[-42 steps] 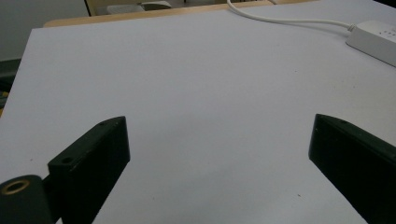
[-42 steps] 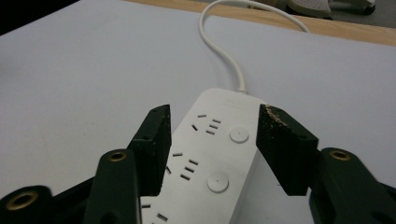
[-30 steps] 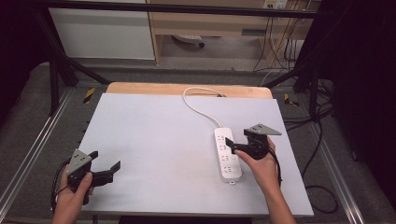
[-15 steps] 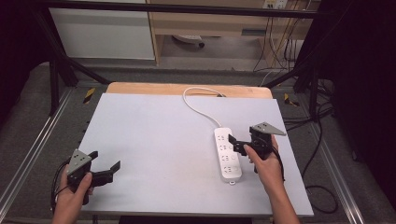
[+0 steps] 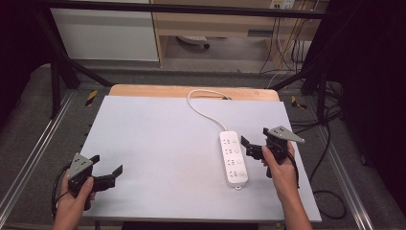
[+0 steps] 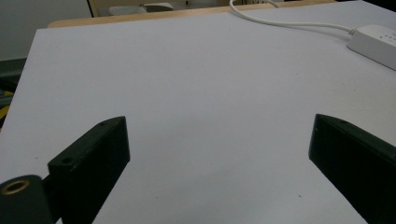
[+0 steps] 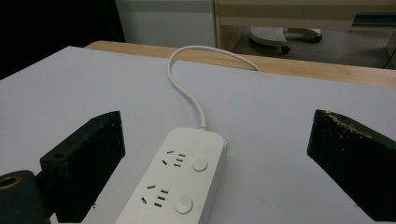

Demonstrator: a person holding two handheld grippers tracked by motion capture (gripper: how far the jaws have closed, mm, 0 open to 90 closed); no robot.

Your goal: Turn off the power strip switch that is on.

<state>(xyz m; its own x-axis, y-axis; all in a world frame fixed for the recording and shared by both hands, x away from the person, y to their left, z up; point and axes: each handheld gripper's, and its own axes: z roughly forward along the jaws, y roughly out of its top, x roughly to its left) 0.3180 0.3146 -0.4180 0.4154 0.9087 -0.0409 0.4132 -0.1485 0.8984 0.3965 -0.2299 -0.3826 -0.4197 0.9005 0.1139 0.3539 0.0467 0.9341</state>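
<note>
A white power strip [image 5: 233, 158] lies on the right half of the pale table [image 5: 163, 139], and its white cable [image 5: 201, 106] curls off toward the far edge. My right gripper [image 5: 254, 140] hovers just right of the strip. Its jaws have just been opening and now stand wide apart. In the right gripper view the power strip [image 7: 180, 186] sits low between the jaws, and neither pad touches it. My left gripper [image 5: 106, 164] rests near the table's front left corner, open with nothing in it. In the left gripper view the strip's end [image 6: 373, 43] shows far off.
A wooden board edge [image 5: 143, 91] runs along the table's far side. Metal frame rails [image 5: 43, 139] flank the table on both sides, and loose cables [image 5: 330, 143] hang at the right. Shelving and a cabinet [image 5: 105, 33] stand behind.
My right gripper has drawn back to the right, off the power strip's side, with its jaws spread a little wider. The strip and my left gripper have stayed put.
</note>
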